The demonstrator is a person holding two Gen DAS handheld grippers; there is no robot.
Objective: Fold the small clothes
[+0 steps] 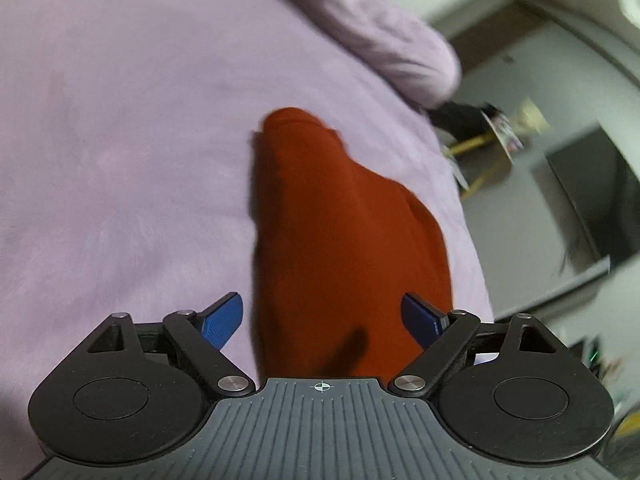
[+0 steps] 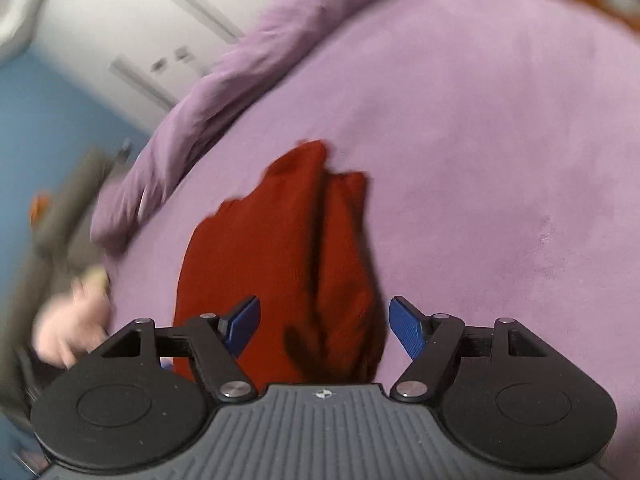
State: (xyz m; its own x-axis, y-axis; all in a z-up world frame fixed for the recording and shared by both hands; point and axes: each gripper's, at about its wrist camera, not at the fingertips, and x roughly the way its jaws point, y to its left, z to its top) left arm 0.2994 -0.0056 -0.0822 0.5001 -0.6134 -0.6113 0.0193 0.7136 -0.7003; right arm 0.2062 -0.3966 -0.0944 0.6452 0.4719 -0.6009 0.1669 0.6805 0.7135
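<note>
A small rust-red garment (image 1: 340, 240) lies folded lengthwise on a lilac bed cover (image 1: 120, 160). My left gripper (image 1: 322, 320) is open above its near end, blue fingers apart and empty. In the right wrist view the same red garment (image 2: 280, 260) lies bunched with a dark crease down its middle. My right gripper (image 2: 324, 328) is open over its near end, holding nothing. Both views are motion-blurred.
A lilac pillow or rolled duvet (image 1: 400, 40) lies along the bed's far edge, also in the right wrist view (image 2: 224, 92). Past the bed edge are a grey floor and furniture (image 1: 560, 200). A person's hand (image 2: 72, 328) shows at lower left.
</note>
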